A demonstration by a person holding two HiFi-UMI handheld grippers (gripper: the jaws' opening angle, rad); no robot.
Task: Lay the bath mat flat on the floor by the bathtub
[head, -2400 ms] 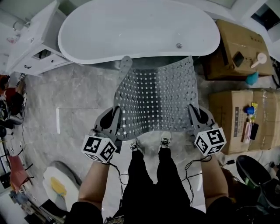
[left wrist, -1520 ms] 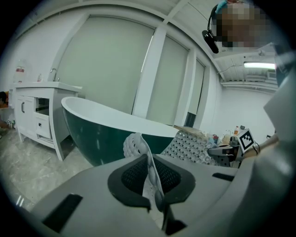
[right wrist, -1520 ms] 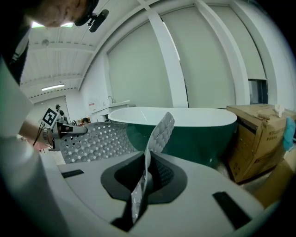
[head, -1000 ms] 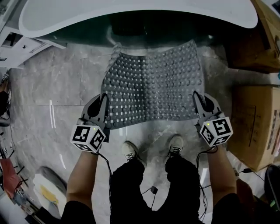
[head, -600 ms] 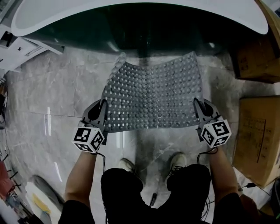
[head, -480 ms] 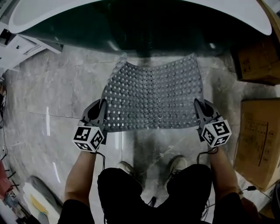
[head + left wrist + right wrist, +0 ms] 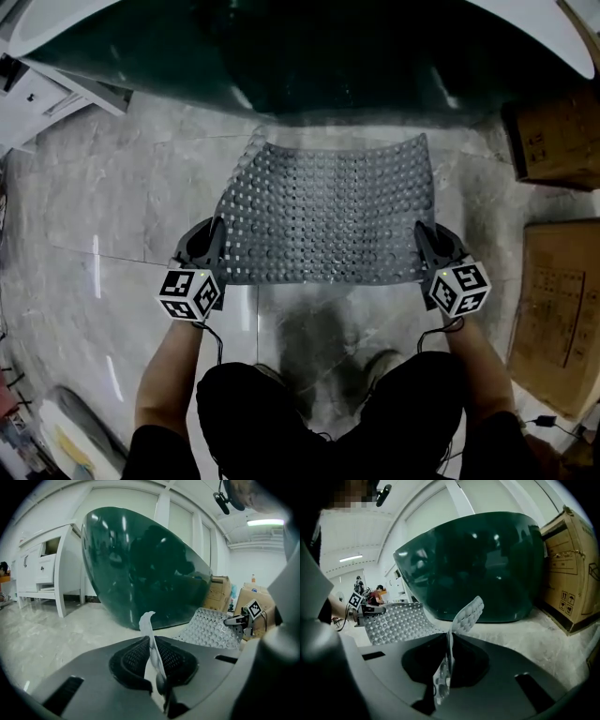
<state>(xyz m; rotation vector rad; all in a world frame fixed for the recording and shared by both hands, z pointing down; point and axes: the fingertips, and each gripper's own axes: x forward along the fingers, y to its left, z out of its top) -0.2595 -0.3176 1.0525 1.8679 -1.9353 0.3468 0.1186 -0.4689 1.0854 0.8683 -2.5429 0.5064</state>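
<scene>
A grey perforated bath mat (image 7: 328, 211) with round bumps is stretched low over the marble floor, just in front of the dark green bathtub (image 7: 309, 56). My left gripper (image 7: 217, 246) is shut on the mat's near left corner, and the mat's edge (image 7: 151, 639) stands pinched between its jaws. My right gripper (image 7: 421, 246) is shut on the near right corner, where the mat's edge (image 7: 461, 620) curls up out of the jaws. The mat's far edge lies near the tub's foot. The bathtub (image 7: 140, 573) fills both gripper views.
Cardboard boxes (image 7: 553, 141) stand to the right of the tub, and another box (image 7: 562, 309) lies nearer on the right. A white cabinet (image 7: 47, 84) sits at the far left. Pale marble floor (image 7: 112, 234) spreads to the left. The person's legs are below the mat.
Both grippers have carried the mat down and forward toward the tub. The mat has gone from hanging to spread nearly flat. The view has dropped closer to the floor.
</scene>
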